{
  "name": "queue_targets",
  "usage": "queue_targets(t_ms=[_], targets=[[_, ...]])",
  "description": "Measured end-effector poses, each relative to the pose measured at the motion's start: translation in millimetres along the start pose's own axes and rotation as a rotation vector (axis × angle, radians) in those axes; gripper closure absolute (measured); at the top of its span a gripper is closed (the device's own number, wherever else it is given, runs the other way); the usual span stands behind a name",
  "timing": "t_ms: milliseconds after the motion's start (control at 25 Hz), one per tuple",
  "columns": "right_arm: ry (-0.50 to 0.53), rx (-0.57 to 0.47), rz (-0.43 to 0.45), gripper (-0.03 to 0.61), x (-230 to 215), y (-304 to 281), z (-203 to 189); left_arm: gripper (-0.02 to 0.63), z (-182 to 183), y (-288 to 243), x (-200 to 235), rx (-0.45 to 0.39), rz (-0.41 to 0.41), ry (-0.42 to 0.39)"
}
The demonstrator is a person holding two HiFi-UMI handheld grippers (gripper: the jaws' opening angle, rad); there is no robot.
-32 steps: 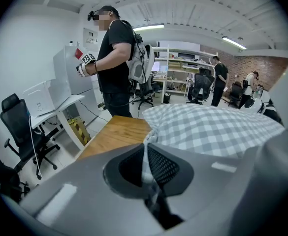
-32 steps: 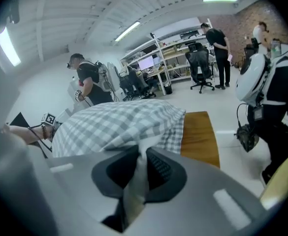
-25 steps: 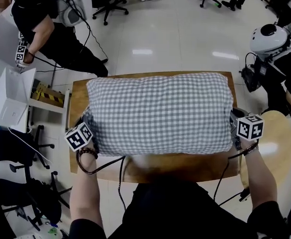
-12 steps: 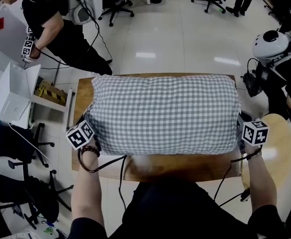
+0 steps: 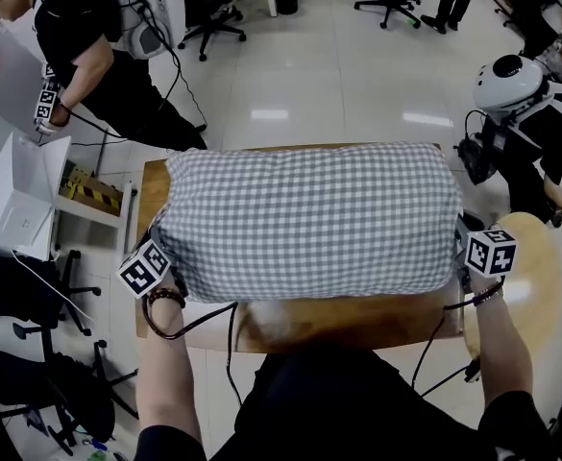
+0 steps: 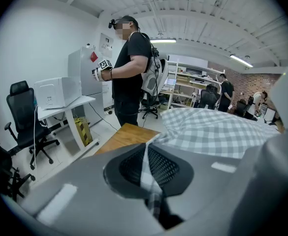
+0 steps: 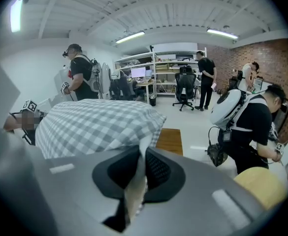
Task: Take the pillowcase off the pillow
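2 tight pinches on the checked pillowcase (image 5: 309, 219): left gripper (image 6: 151, 176) clamps 1 near corner fold, right gripper (image 7: 139, 176) the other. Lifts both ends slightly higher over the table (image 5: 357, 320) than 1 second ago. Cover still fully on, stripping probably barely begun.

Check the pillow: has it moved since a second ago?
Yes. The pillow looks lifted slightly toward the head camera: it now spreads past the right edge of the table, which it only just reached before.
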State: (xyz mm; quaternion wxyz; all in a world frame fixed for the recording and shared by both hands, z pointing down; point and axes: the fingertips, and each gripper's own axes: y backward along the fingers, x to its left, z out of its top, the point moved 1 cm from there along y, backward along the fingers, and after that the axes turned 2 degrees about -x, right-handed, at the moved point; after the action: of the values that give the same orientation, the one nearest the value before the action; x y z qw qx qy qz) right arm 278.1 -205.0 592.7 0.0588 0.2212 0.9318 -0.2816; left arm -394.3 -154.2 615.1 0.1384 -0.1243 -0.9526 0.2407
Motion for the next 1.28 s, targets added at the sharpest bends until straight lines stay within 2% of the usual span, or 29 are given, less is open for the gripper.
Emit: queue_targets(t_ms=[240, 440, 680, 1280], targets=[[-0.011, -0.012, -0.035, 0.558, 0.3, 12.6, 2.5, 0.609, 5.5, 6.7, 14.6, -0.005, 0.003, 0.02], [-0.007, -0.007, -0.057, 0.558, 19.9, 1.3, 3.7, 0.609, 23.5, 5.9, 45.0, -0.011, 0.004, 0.044], [-0.003, -0.004, -0.088, 0.56, 35.4, 19.1, 14.5, 0.609, 42.2, 16.9, 62.7, -0.008, 0.001, 0.073], [-0.046, -0.013, -0.139, 0.56, -32.8, 46.3, 13.7, 0.609, 25.9, 20.4, 38.1, -0.006, 0.041, 0.074]])
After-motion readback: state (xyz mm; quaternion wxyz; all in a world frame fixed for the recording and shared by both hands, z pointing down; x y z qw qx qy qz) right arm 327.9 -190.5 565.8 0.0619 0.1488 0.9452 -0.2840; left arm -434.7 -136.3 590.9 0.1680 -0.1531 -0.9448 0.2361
